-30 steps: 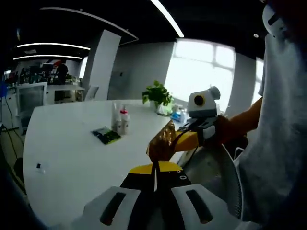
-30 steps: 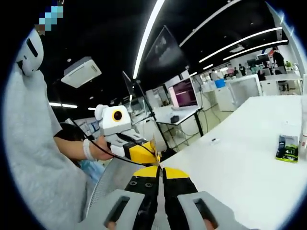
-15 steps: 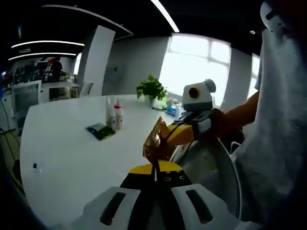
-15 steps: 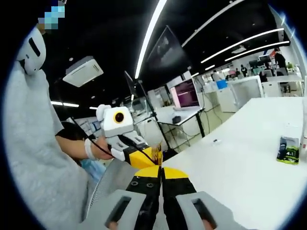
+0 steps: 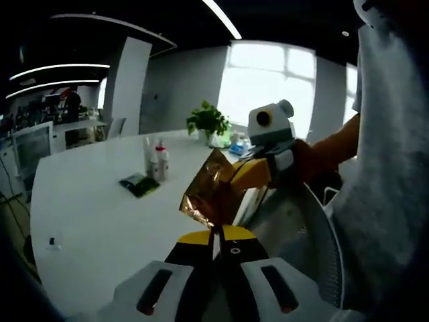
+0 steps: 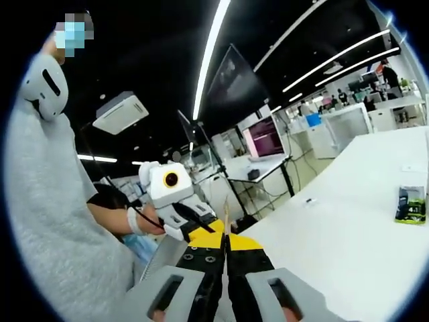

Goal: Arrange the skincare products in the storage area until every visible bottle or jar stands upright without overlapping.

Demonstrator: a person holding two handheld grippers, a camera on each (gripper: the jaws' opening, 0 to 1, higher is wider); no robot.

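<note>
A crinkled gold-brown foil packet (image 5: 206, 192) hangs in the air above the near edge of the white table (image 5: 94, 215). My left gripper (image 5: 216, 235) is shut on its lower edge. My right gripper (image 5: 247, 176) comes in from the right and is shut on the packet's far side. In the right gripper view the packet (image 6: 226, 220) shows edge-on as a thin sliver between my right gripper's (image 6: 226, 237) closed yellow tips, with the left gripper (image 6: 200, 227) just beyond. Two or three small white bottles (image 5: 154, 158) stand upright together far out on the table.
A flat green packet (image 5: 139, 184) lies beside the bottles, also seen at the table's right (image 6: 410, 204). A tiny object (image 5: 52, 240) sits near the left edge. A potted plant (image 5: 208, 121) stands at the far end. A grey chair back (image 5: 320, 231) and the person's grey sleeve are close.
The foil packet now shows broader and reaches further left in the left gripper view. Both views have tilted a little; both grippers still hold the packet.
</note>
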